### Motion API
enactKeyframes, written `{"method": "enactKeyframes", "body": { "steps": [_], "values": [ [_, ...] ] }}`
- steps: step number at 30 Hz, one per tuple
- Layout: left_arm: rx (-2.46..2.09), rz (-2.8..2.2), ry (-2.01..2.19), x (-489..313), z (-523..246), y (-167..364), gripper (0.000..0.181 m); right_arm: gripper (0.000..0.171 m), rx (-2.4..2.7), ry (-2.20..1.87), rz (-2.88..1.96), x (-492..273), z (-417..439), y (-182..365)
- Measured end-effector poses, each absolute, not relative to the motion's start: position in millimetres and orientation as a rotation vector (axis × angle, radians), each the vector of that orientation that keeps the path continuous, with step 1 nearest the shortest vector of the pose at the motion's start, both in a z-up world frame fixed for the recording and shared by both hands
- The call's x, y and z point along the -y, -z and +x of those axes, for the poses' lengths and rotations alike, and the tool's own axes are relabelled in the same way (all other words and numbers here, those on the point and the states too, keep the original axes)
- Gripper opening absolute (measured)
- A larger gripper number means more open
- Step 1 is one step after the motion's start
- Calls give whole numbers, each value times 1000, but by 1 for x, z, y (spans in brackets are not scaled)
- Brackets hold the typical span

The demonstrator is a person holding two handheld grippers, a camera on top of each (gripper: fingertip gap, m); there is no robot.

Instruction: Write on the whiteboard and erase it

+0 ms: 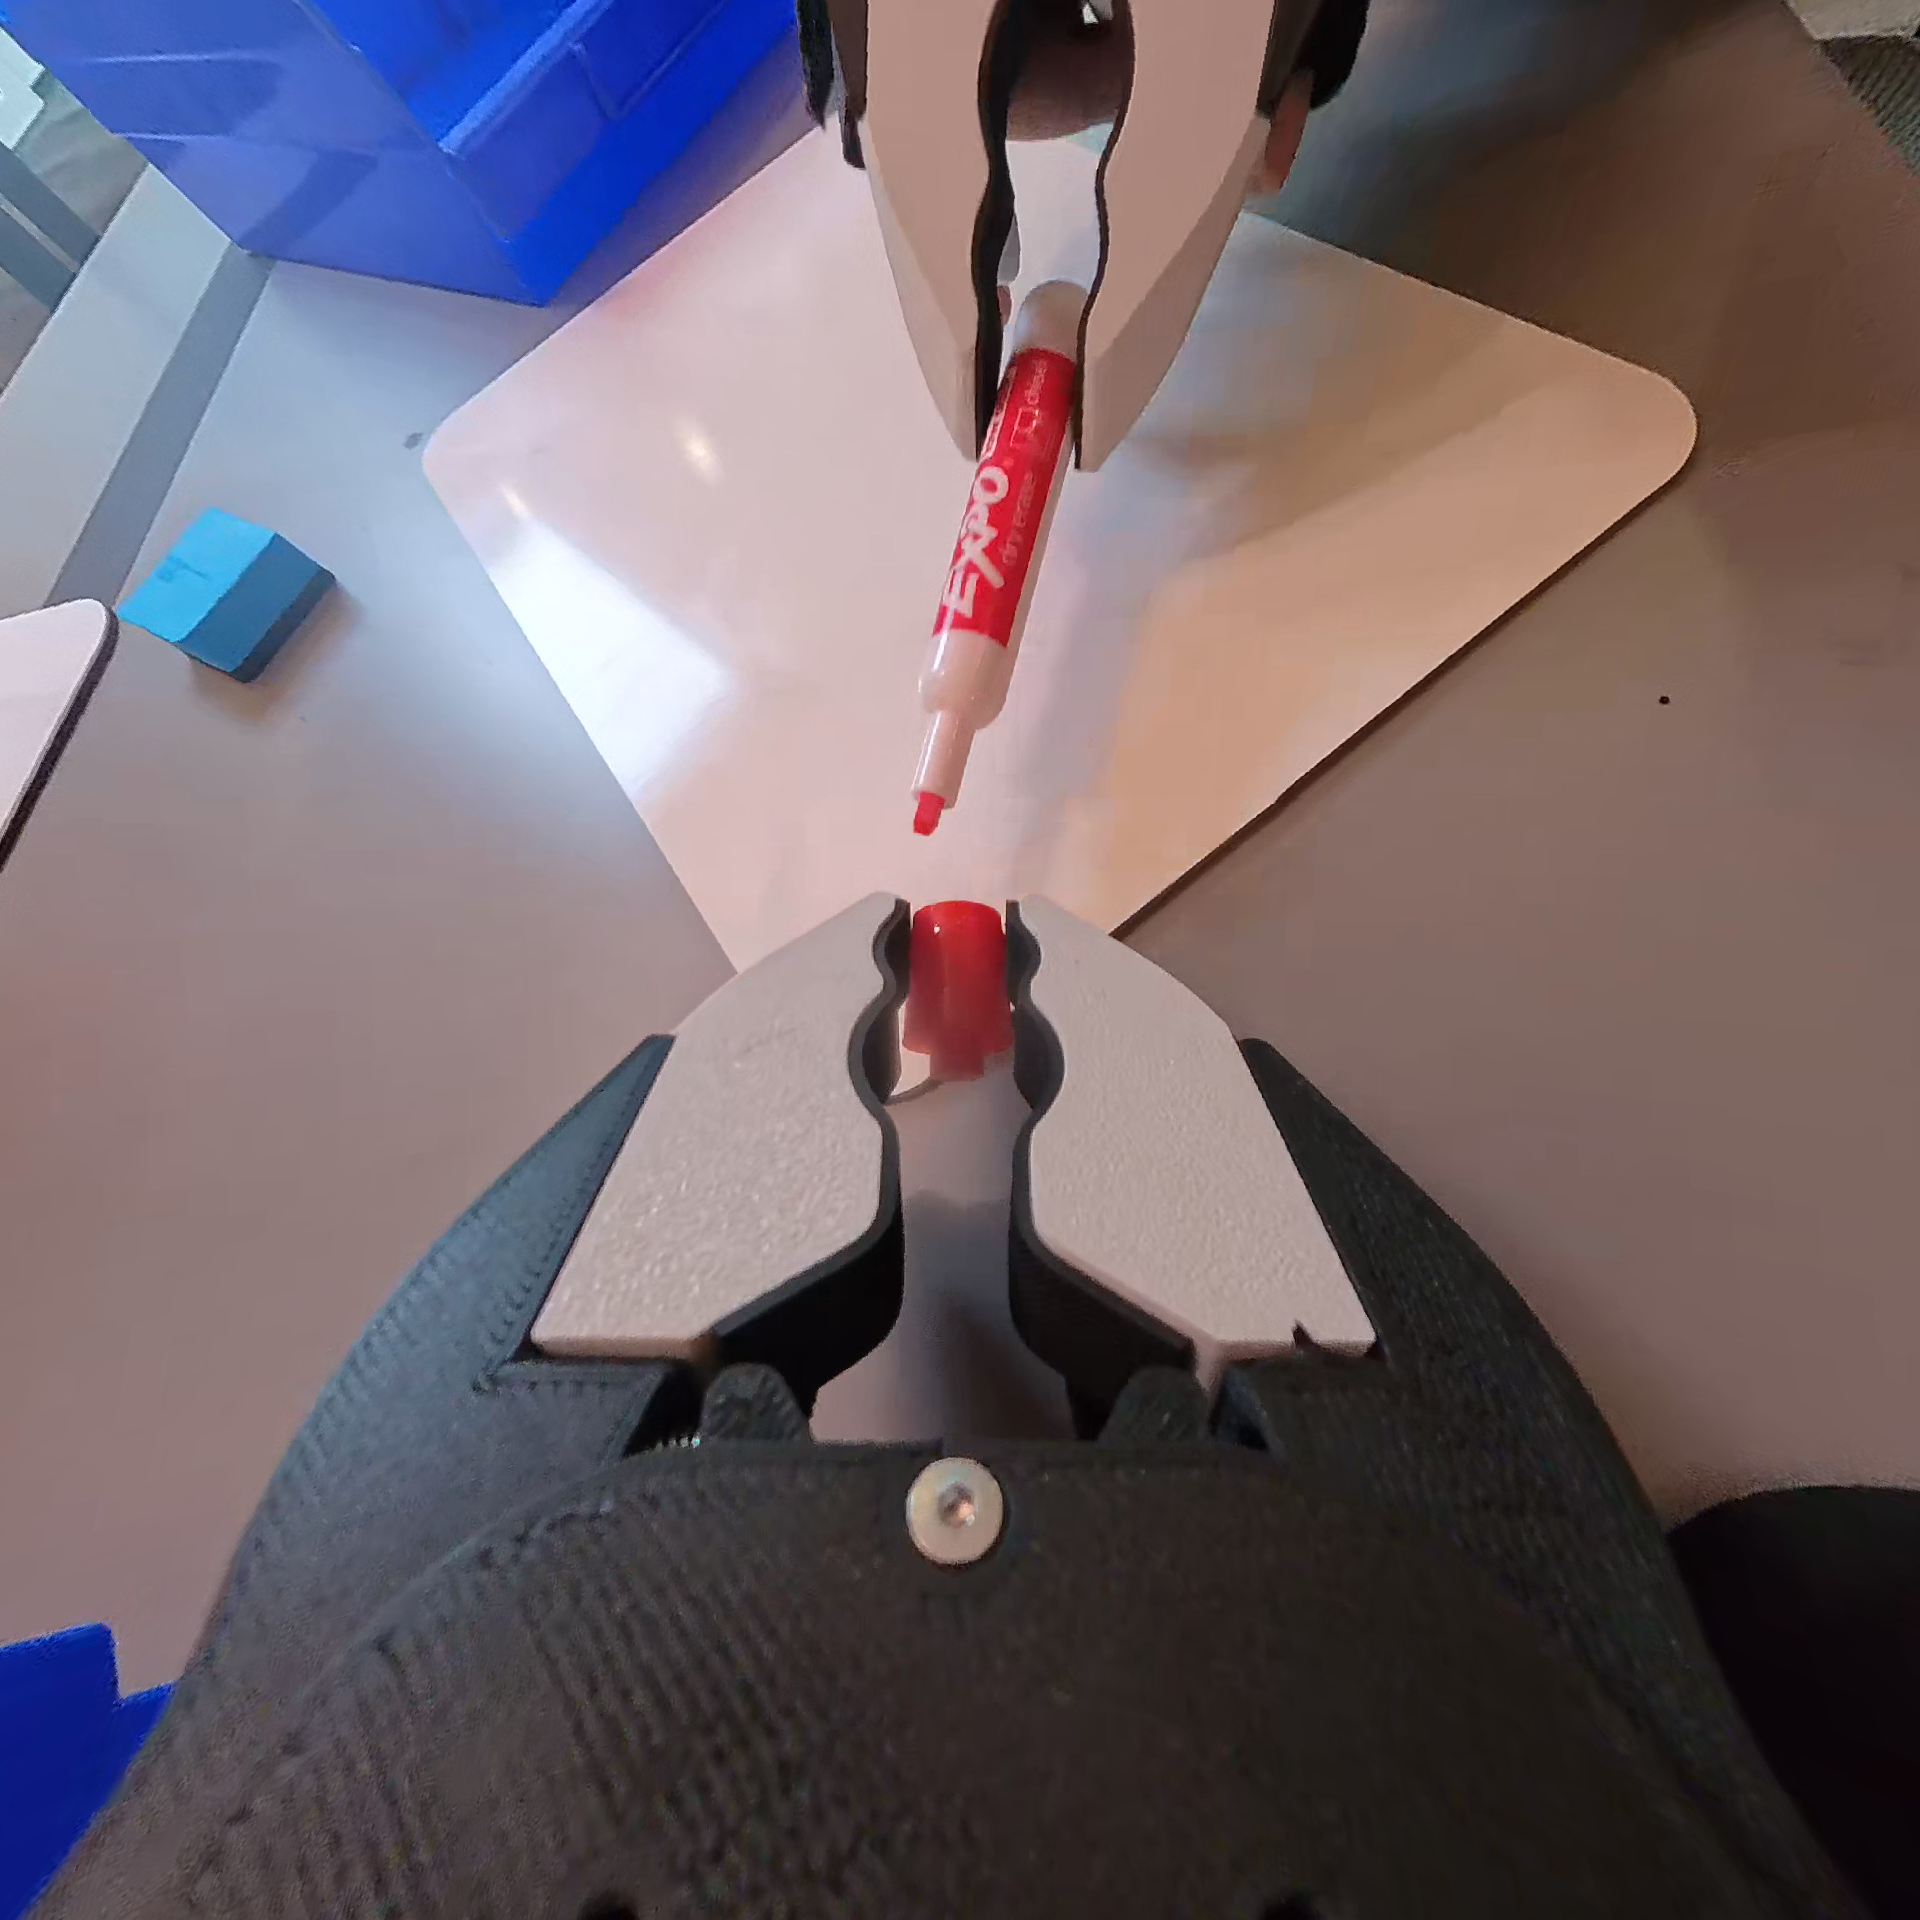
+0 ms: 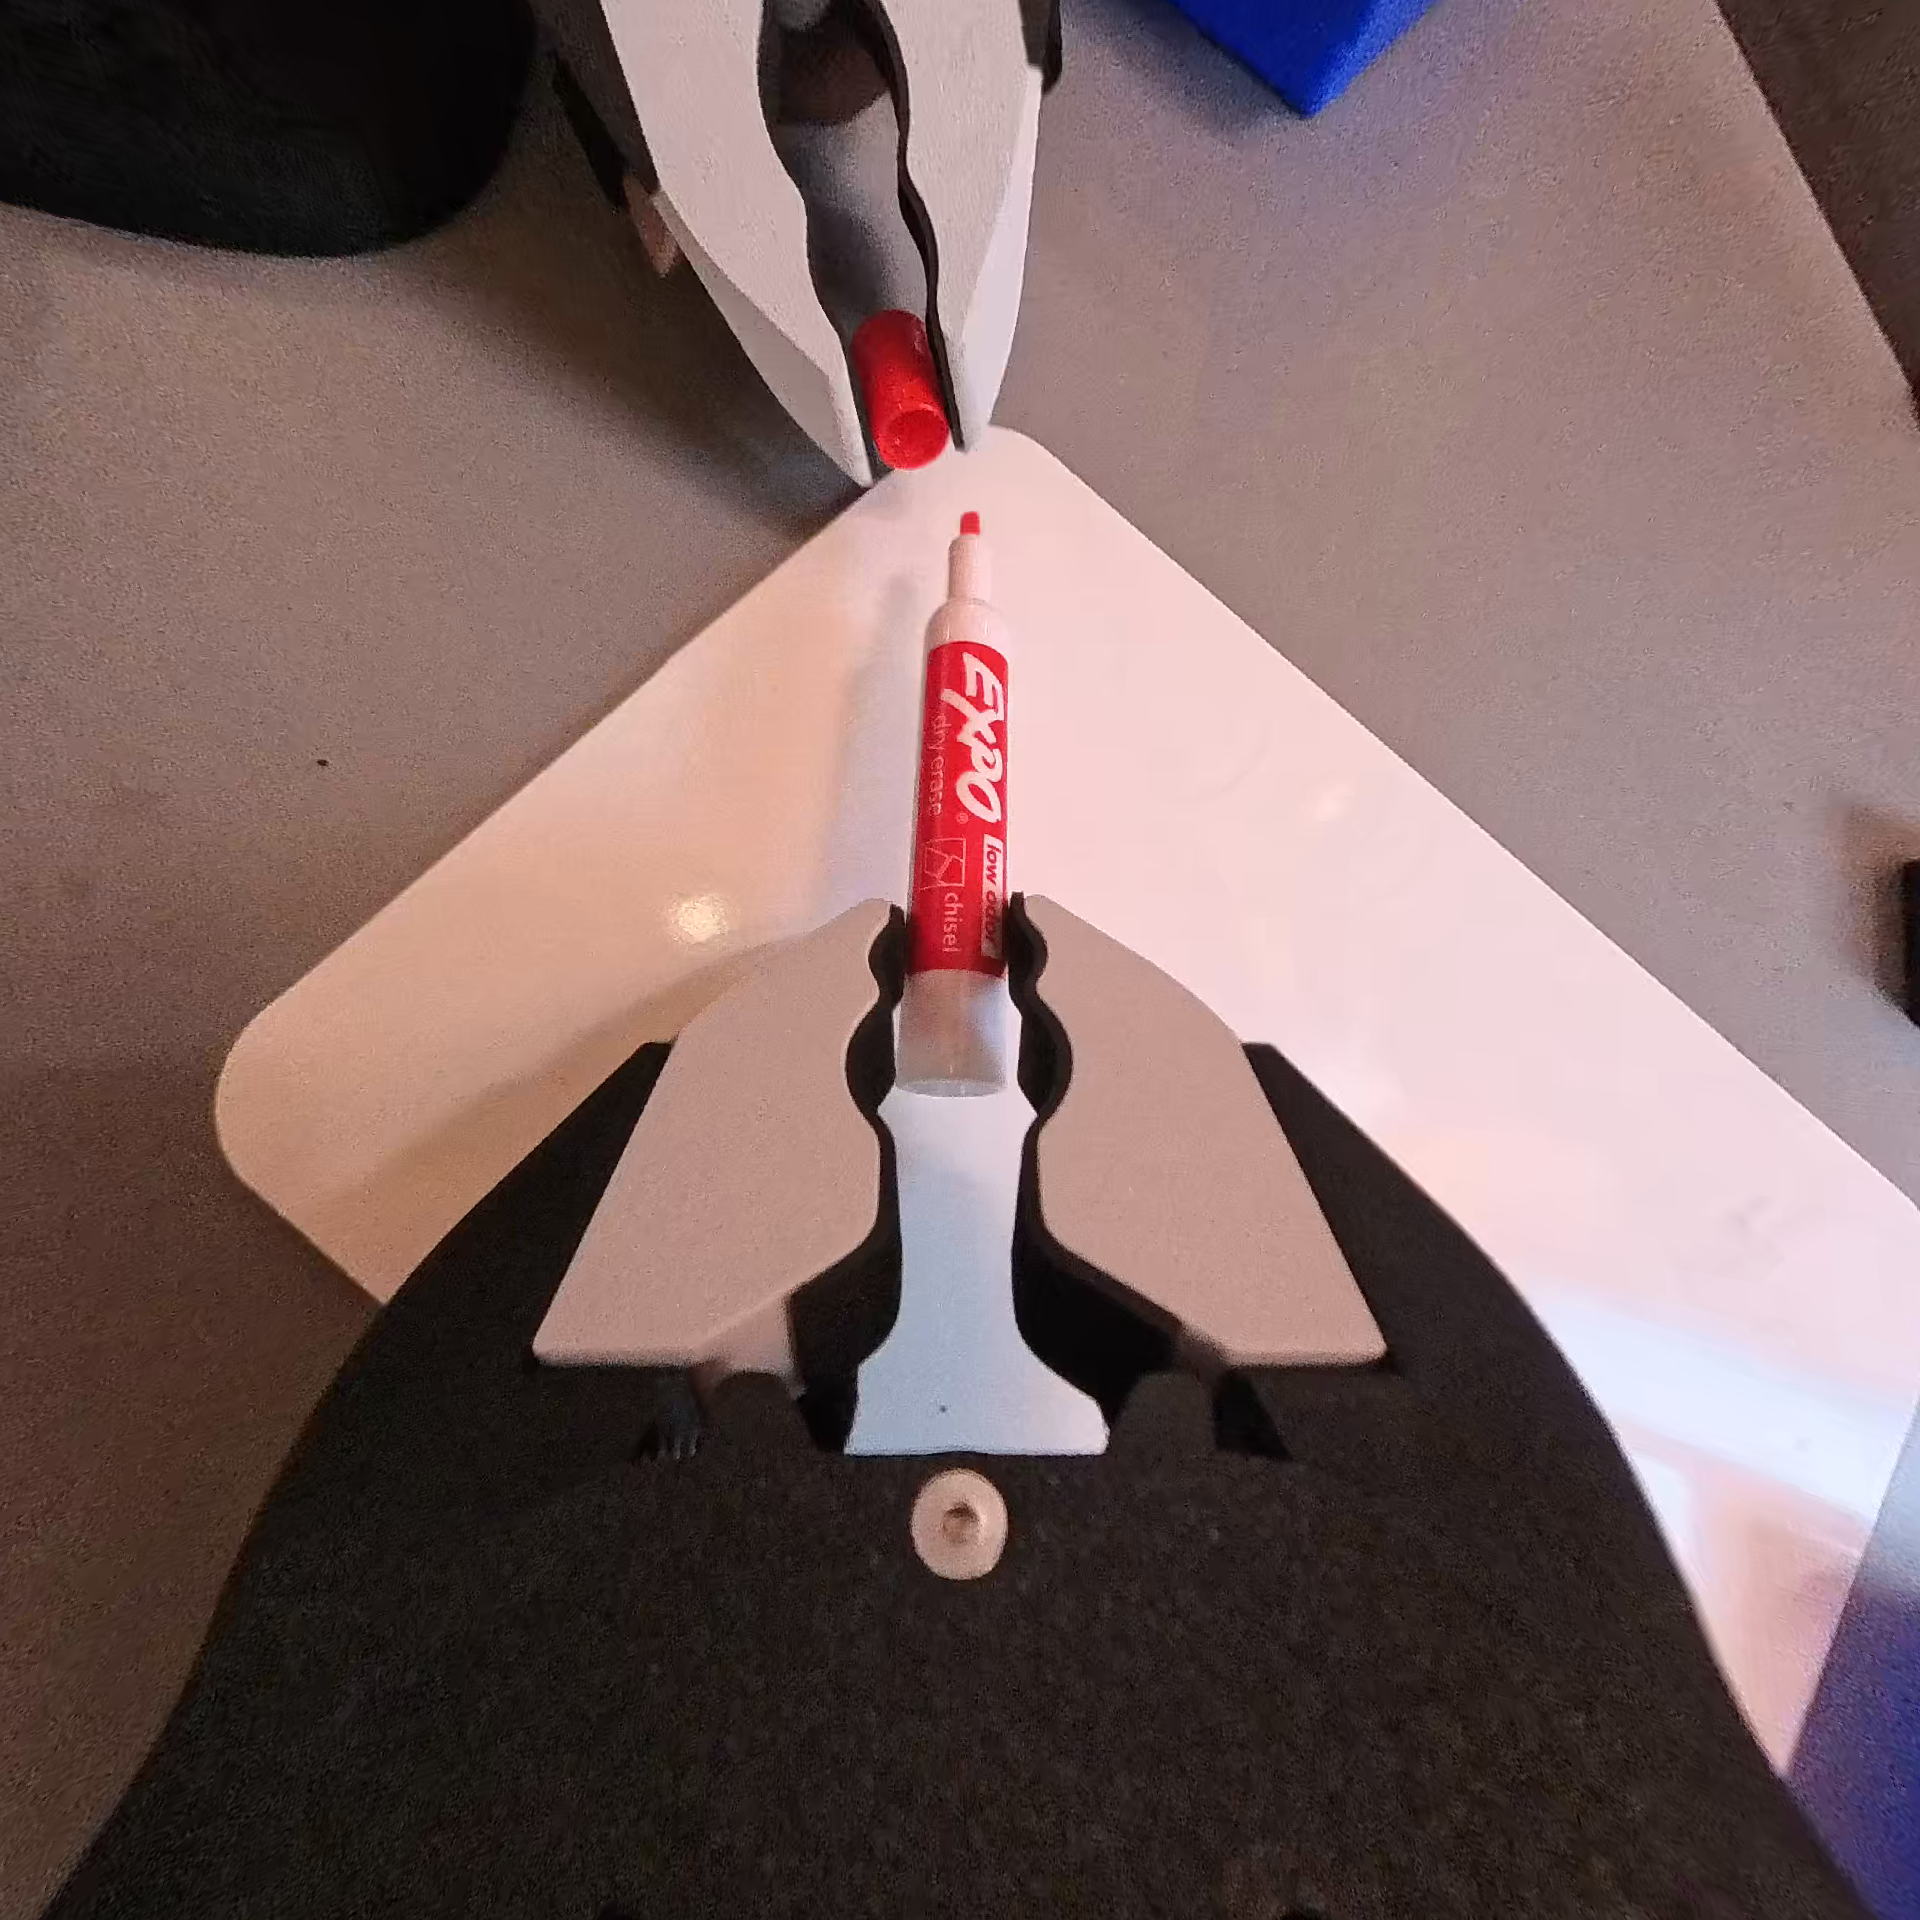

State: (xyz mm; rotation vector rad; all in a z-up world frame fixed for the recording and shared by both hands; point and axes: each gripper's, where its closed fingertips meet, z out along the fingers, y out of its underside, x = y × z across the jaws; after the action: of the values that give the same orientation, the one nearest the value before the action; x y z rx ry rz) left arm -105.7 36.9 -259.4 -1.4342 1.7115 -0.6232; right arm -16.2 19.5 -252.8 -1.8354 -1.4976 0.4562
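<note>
Red plastic sits in both claws: the left gripper point(image 1: 958, 914) is clenched on the marker's cap point(image 1: 956, 982), open end facing the pen; the right gripper point(image 2: 956, 914) grasps the uncapped marker point(image 2: 958, 800) by its rear barrel, red chisel tip pointing at the cap, close but apart; both hang above a corner of the white whiteboard point(image 2: 1351, 831), which lies flat on the grey table point(image 1: 312, 935); a blue eraser point(image 1: 223, 592) rests on the table beside the board; blue bins point(image 1: 395, 135) stand farther off.
</note>
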Motion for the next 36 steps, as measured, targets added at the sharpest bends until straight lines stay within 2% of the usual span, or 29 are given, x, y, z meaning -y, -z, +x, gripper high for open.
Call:
{"method": "enactKeyframes", "body": {
  "steps": [15, 25, 31, 36],
  "values": [
    [-1704, -1294, 736, -16, -96, 238, 17, 19, 1582, -580, -1711, -4, -43, 229],
    [-1335, -1194, 1222, -9, -97, 168, 17, 18, 1312, -889, -1445, -8, -62, 146],
    [-1263, -1181, 1309, -11, -103, 156, 17, 35, 1327, -870, -1391, -9, -73, 148],
    [-1279, -1183, 1306, -9, -102, 158, 17, 37, 1333, -838, -1382, -10, -69, 148]
  ]
}}
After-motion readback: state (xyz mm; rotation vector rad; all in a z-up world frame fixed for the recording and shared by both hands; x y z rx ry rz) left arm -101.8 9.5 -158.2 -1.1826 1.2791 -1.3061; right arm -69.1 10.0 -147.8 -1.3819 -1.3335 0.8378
